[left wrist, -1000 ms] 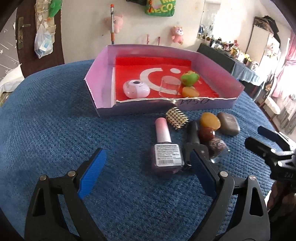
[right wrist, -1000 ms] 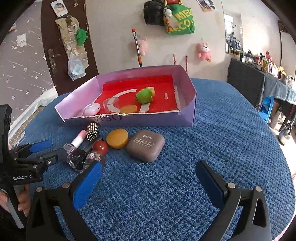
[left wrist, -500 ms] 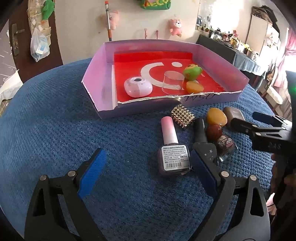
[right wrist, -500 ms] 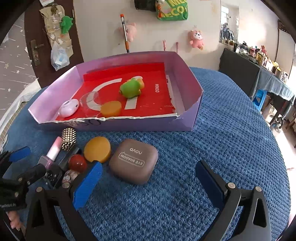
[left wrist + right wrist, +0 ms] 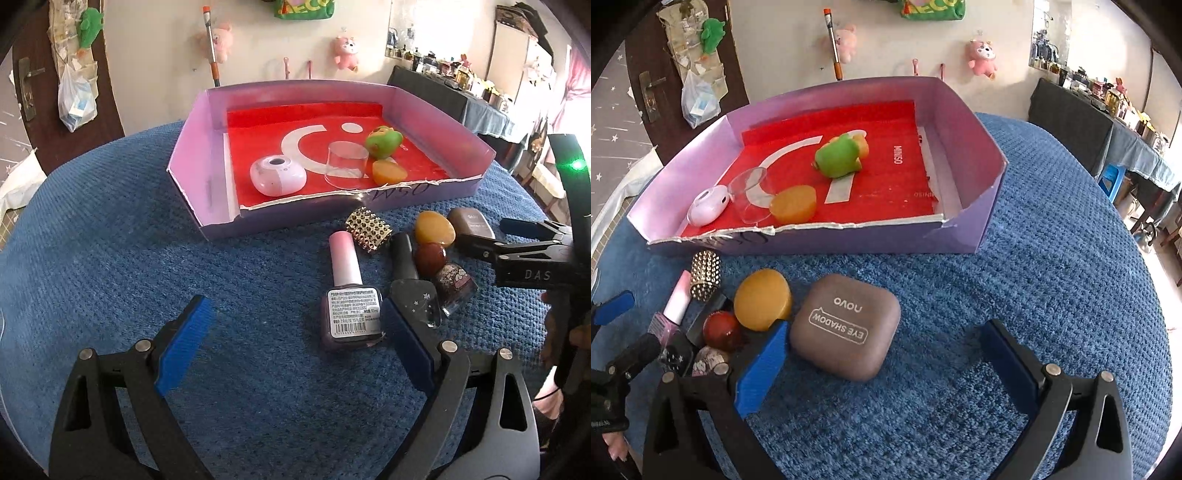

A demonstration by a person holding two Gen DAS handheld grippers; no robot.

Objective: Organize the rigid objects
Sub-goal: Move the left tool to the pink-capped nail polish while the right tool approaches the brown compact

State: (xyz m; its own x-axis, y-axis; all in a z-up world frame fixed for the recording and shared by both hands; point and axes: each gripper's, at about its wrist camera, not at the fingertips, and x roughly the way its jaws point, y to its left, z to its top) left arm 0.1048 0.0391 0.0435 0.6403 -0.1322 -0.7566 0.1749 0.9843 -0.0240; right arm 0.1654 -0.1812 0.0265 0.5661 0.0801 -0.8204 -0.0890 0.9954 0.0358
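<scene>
Lying flat, brown rounded eyeshadow case, lettered lid up; right gripper nearer than before, jaws apart; left gripper likewise apart.

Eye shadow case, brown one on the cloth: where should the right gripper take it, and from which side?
Grip the eye shadow case across its two opposite flat side walls, coming from above. It lies flat, lid up; the open right gripper already straddles it, and the yellow disc crowds its far-left corner.

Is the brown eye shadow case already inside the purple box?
No, the eye shadow case lies on the blue cloth outside the purple box.
</scene>
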